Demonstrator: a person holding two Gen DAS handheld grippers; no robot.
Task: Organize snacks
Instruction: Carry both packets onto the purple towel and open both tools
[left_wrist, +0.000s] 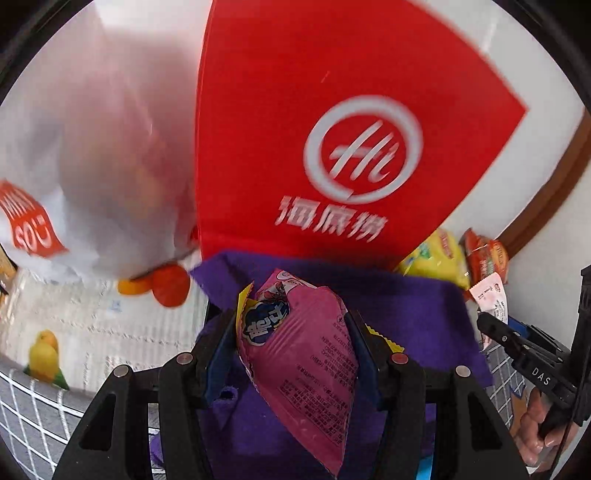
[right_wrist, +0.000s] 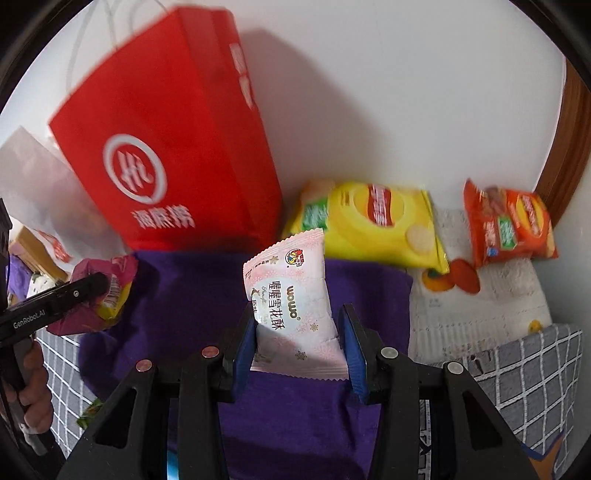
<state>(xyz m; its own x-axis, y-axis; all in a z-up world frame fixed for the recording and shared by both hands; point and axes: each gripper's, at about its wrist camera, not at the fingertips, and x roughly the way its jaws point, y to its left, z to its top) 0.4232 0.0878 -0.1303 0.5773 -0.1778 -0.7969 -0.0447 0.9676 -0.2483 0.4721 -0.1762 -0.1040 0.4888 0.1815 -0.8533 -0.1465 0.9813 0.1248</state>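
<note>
Two claws (left_wrist: 291, 328) (right_wrist: 297, 325), two chip bags (right_wrist: 373, 225) (right_wrist: 511, 225)

**Pale pink snack pack clamped over purple cloth**

Right gripper (right_wrist: 299, 332) closed on pale pink snack pack (right_wrist: 291, 291). Beneath, purple cloth (right_wrist: 184, 295). Behind, red paper bag (right_wrist: 177, 147), upright against wall. Yellow chip bag (right_wrist: 373, 225) and orange chip bag (right_wrist: 509, 225) toward far right corner. Left gripper (right_wrist: 107, 286) clamping a crumpled magenta-and-yellow wrapper (right_wrist: 107, 291).

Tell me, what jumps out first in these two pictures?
The big red paper bag with its white round logo, standing against the wall behind a purple cloth, dominates both views. In front of it each gripper holds a snack in its jaws: the left gripper a pink packet, the right gripper a pale pink and white packet. To the right, a yellow chip bag and an orange one lean at the wall.
</note>
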